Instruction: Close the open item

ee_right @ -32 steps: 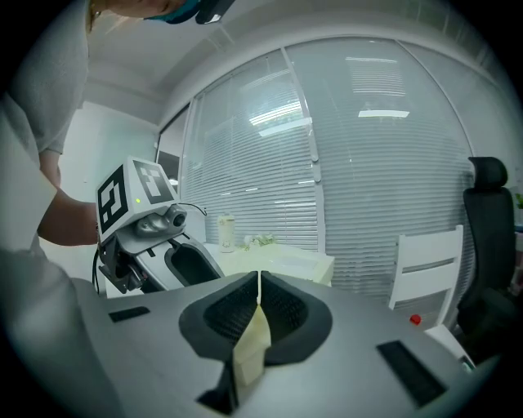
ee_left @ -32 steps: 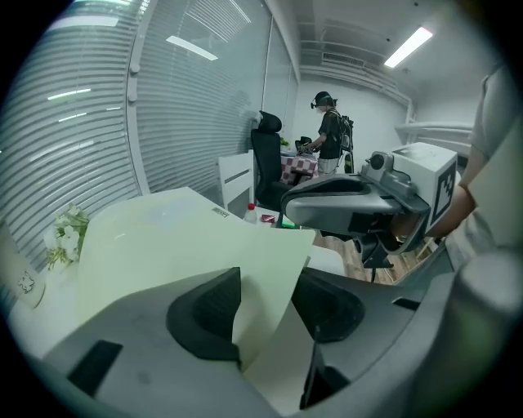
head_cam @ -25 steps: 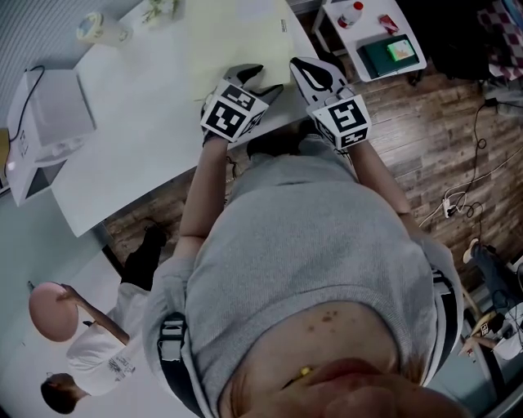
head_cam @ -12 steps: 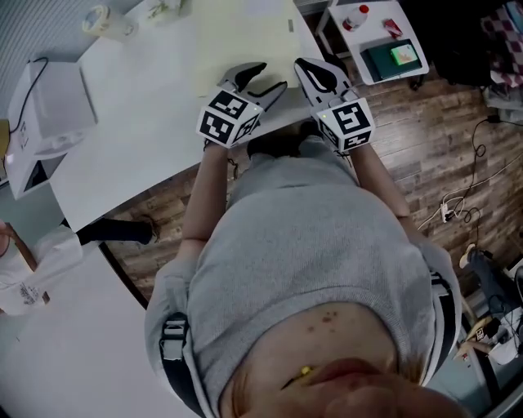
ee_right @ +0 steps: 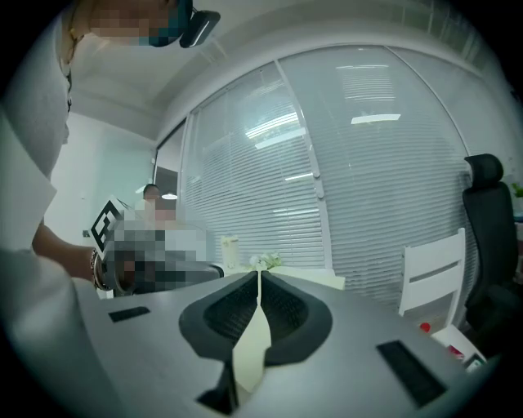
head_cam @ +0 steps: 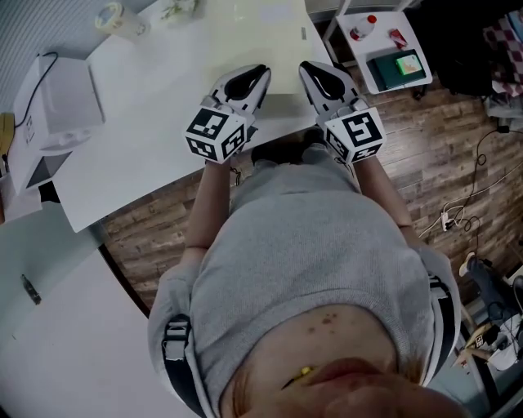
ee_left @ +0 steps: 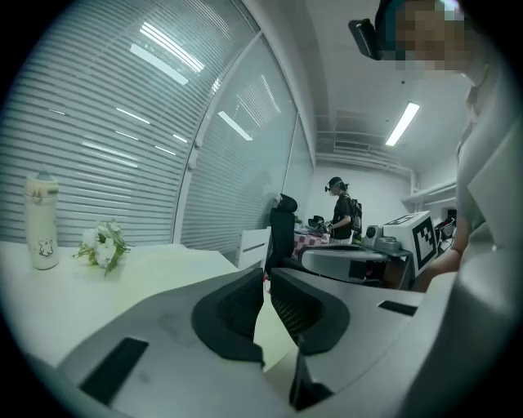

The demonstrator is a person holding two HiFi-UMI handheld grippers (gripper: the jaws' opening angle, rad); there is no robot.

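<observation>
My left gripper [head_cam: 258,73] hovers over the white table [head_cam: 147,139], at the near edge of a pale yellow mat [head_cam: 245,33]. Its jaws have just been closing and now stand together with nothing between them [ee_left: 265,276]. Beside it on the right, my right gripper [head_cam: 310,68] is shut and empty too [ee_right: 258,274]. A white box-like case [head_cam: 61,106] with a black cable sits at the table's left end, far from both grippers. A dark opening shows at its near end.
A tape roll [head_cam: 110,16] and a bunch of white flowers [head_cam: 176,10] lie at the table's far edge, with a pale bottle [ee_left: 41,222] near them. A small side table [head_cam: 409,41] stands to the right. A black chair [ee_left: 282,233] and a person [ee_left: 341,208] are further off.
The left gripper's jaws went from wide open to shut, and it rose and rolled. Both grippers moved further over the table. The person at the lower left walked out of view.
</observation>
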